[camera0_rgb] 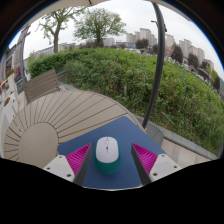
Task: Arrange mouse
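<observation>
A white computer mouse (107, 149) lies on top of a dark green round object (106, 164), which sits on a dark blue mat (118, 132). My gripper (110, 158) is open. Its two fingers, with magenta pads (79, 157) at left and right, stand wide on either side of the mouse. The mouse stands between them with a clear gap at each side. The mouse's front end points away from me.
The mat lies on a round, pale wooden slatted table (50, 120). A wooden chair (40, 85) stands beyond the table to the left. A dark pole (159, 65) rises at the right. Green hedges, trees and buildings lie beyond.
</observation>
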{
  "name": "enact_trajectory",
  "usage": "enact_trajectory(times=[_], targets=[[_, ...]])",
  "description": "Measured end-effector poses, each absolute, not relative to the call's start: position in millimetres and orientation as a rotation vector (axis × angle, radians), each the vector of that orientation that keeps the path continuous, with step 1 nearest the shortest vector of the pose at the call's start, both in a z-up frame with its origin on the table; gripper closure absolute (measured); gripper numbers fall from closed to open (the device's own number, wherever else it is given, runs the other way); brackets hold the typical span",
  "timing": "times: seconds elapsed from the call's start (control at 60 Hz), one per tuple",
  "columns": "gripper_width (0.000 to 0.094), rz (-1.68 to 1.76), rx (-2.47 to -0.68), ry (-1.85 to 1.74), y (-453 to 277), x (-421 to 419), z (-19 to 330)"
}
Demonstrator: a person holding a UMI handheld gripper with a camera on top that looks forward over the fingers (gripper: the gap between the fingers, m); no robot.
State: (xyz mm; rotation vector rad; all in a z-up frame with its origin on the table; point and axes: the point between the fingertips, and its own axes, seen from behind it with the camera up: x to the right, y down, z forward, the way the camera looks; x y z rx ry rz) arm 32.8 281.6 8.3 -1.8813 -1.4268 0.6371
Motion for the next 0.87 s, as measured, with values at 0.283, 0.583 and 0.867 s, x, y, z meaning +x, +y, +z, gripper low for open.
enact_trajectory(times=[0.283,0.583,0.867], targets=[[0.0088,0.689,-1.898,-1.535,209,160,134],[0.0093,0.660,-1.865,-1.556,167,249,176],[0.0092,0.673,-1.828,-1.596,151,250,177]])
